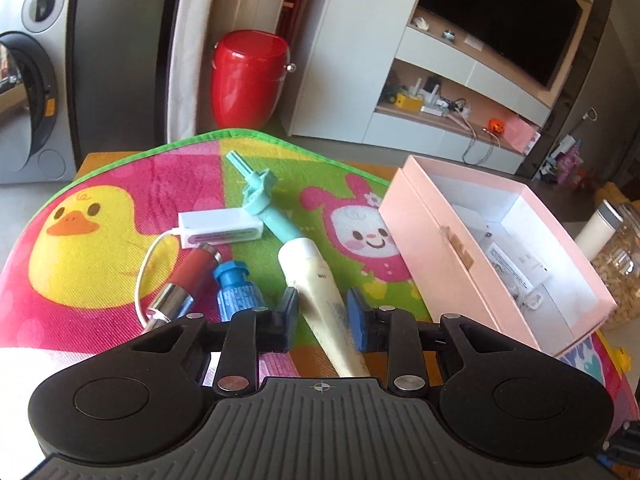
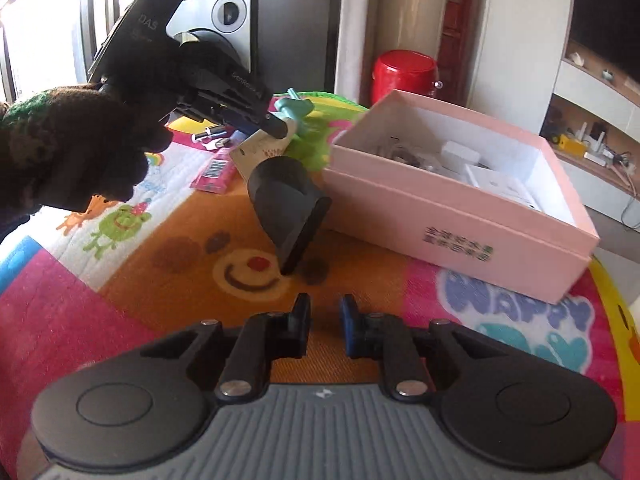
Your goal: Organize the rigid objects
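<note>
A: Left wrist view, left to right. The left gripper (image 1: 322, 312) has its jaws part-open with the cream tube (image 1: 320, 292) between them; the left pad seems to touch it, but at the right pad I cannot tell contact from a sliver of gap. At eleven o'clock from the tube lie a red-and-chrome cylinder (image 1: 188, 284), a blue capped piece (image 1: 234, 290) and a white adapter (image 1: 222, 227) with its cable. The teal plastic piece (image 1: 262, 200) runs on from the tube's far end toward twelve.

B: And the container?

A: The pink box (image 1: 424, 236) sits at two o'clock, lid off, white inside. It holds a printed leaflet and small white items; some are too small to name.

B: Right wrist view?

A: A gloved hand (image 2: 76, 148) at ten o'clock carries the other gripper. A black nozzle-like part (image 2: 290, 204) stands tilted on the mat at twelve, just beside the pink box (image 2: 460, 220). The right gripper (image 2: 325, 320) is closed down to a narrow gap, with nothing between its pads.

B: Surface, room?

A: A bright cartoon mat (image 1: 92, 240) with duck and bunny. Beyond it, a washing machine (image 1: 28, 80) at ten, a red bin (image 1: 250, 80) at twelve, shelving and a dark screen (image 1: 500, 20) at one.
</note>
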### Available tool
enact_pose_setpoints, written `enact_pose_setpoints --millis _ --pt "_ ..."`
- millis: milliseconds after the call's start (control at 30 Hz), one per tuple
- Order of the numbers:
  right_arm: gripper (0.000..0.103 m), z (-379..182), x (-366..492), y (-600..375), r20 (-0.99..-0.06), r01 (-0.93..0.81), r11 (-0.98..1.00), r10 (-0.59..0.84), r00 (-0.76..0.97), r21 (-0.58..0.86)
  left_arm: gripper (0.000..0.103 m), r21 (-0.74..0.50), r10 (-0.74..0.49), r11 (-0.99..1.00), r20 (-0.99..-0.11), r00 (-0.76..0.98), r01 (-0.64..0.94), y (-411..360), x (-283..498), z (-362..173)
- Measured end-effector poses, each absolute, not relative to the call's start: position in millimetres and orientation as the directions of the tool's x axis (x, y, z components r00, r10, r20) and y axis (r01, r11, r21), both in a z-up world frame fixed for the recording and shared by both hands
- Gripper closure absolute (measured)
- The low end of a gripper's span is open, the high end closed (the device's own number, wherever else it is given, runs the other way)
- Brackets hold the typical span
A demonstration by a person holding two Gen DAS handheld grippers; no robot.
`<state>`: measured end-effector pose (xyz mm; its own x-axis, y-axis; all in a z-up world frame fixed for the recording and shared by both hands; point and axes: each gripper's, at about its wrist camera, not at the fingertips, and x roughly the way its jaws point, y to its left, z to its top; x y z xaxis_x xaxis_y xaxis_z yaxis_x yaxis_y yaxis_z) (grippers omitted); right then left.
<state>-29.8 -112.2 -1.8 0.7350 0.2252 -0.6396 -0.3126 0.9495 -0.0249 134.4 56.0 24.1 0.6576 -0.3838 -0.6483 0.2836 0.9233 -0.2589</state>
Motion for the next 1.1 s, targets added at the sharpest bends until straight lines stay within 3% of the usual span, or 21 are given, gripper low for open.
enact_pose_setpoints --millis 133,233,367,567,733,833,900,1100 --pt "0.081 0.0 -39.9 -130.7 -0.613 -0.286 0.958 0.221 0.758 -0.009 0.075 -0.289 -0.441 0.897 -0.646 0.623 0.336 54.8 105.4 23.0" --pt "0.069 2.9 -39.2 -134.6 -0.593 -0.271 0.962 0.227 0.773 0.014 0.076 -0.270 -0.463 0.881 -0.664 0.587 0.389 51.0 80.0 25.8" --pt "0.045 10.2 -37.8 -128.1 -0.544 -0.295 0.955 0.261 0.797 0.027 0.078 -0.252 -0.478 0.852 -0.733 0.484 0.459 49.4 51.3 26.8" --pt "0.044 20.5 -25.0 -92.4 -0.478 -0.401 0.907 0.298 0.826 -0.128 0.076 -0.186 -0.417 0.874 -0.760 0.498 0.449 63.7 24.4 24.9" --pt "0.044 11.3 5.7 -64.2 -0.514 -0.455 0.866 0.299 0.804 -0.208 0.074 -0.203 -0.410 0.890 -0.749 0.520 0.408 78.7 28.7 28.5" --pt "0.045 4.8 14.8 -60.0 -0.557 -0.481 0.858 0.315 0.769 -0.179 0.074 -0.212 -0.421 0.889 -0.727 0.543 0.405 82.5 29.4 34.4" --pt "0.051 4.1 12.8 -63.7 -0.567 -0.468 0.873 0.319 0.759 -0.135 0.074 -0.217 -0.425 0.889 -0.716 0.553 0.403 81.8 31.6 37.0" --pt "0.053 6.2 -17.8 -90.3 -0.580 -0.418 0.906 0.310 0.753 -0.059 0.074 -0.194 -0.415 0.886 -0.739 0.530 0.422 56.3 42.2 31.7"
